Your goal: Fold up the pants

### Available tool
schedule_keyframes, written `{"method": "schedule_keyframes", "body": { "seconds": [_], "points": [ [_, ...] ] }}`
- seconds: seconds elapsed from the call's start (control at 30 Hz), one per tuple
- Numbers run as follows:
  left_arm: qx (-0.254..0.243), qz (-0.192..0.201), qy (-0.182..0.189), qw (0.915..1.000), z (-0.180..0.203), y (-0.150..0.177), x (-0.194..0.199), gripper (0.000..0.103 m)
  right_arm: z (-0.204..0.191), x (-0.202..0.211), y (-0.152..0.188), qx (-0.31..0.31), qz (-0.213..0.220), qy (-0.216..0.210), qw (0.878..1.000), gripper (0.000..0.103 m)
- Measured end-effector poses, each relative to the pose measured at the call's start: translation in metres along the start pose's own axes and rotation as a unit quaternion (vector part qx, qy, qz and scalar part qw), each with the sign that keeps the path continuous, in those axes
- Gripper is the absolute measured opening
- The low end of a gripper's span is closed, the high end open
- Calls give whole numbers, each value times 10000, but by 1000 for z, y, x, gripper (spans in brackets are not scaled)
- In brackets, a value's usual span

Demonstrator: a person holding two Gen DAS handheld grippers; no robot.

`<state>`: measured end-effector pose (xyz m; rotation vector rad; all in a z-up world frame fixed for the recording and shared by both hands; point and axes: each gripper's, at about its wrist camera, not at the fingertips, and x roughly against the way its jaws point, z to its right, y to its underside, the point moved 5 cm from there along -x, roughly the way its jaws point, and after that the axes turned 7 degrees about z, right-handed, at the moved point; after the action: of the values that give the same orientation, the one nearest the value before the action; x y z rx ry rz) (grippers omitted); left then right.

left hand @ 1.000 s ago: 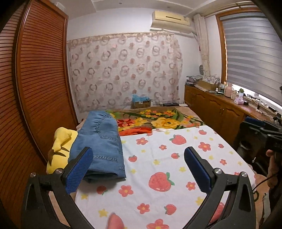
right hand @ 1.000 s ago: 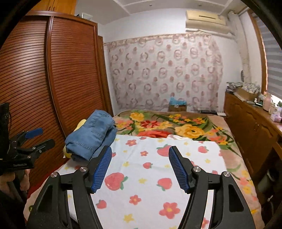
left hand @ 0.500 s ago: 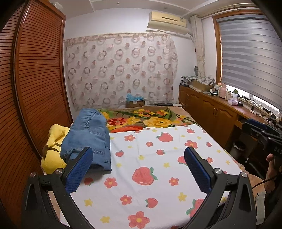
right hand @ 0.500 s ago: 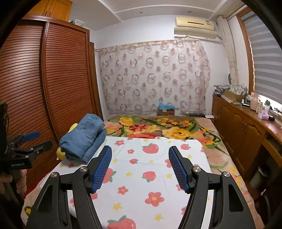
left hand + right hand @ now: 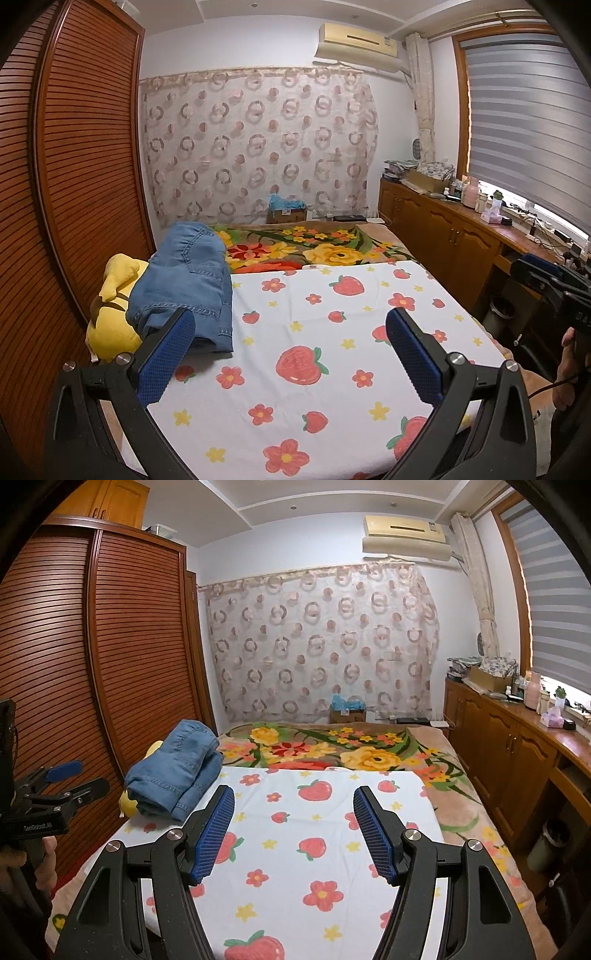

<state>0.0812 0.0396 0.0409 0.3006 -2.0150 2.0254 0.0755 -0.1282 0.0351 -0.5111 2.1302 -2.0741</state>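
Note:
Folded blue denim pants (image 5: pixel 186 280) (image 5: pixel 177 771) lie in a stack at the left side of the bed, partly over a yellow plush toy (image 5: pixel 110 306). My left gripper (image 5: pixel 290 325) hovers open over the strawberry-print sheet (image 5: pixel 314 369), its left pad just in front of the pants' near edge, nothing between the fingers. Over the middle of the sheet (image 5: pixel 295 867), to the right of the pants, my right gripper (image 5: pixel 293 805) is held open and empty. Each gripper also shows at the edge of the other's view, held by a hand.
A floral blanket (image 5: pixel 317 251) covers the far half of the bed. A slatted wooden wardrobe (image 5: pixel 110 664) runs along the left. A wooden cabinet counter (image 5: pixel 517 738) with small items lines the right under the window. A cardboard box (image 5: pixel 286 214) stands by the curtain.
Both views have pulled back from the bed, so the pants and sheet look smaller and further off. Both grippers stay open and empty.

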Motion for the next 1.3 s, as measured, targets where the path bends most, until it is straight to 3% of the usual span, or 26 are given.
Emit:
{"method": "schedule_keyframes", "body": {
  "seconds": [1.3],
  "points": [
    [15,-26,-20,10000,-2,0,-4,103,7,-3,2,31,-10,-5,10000,69]
  ]
}}
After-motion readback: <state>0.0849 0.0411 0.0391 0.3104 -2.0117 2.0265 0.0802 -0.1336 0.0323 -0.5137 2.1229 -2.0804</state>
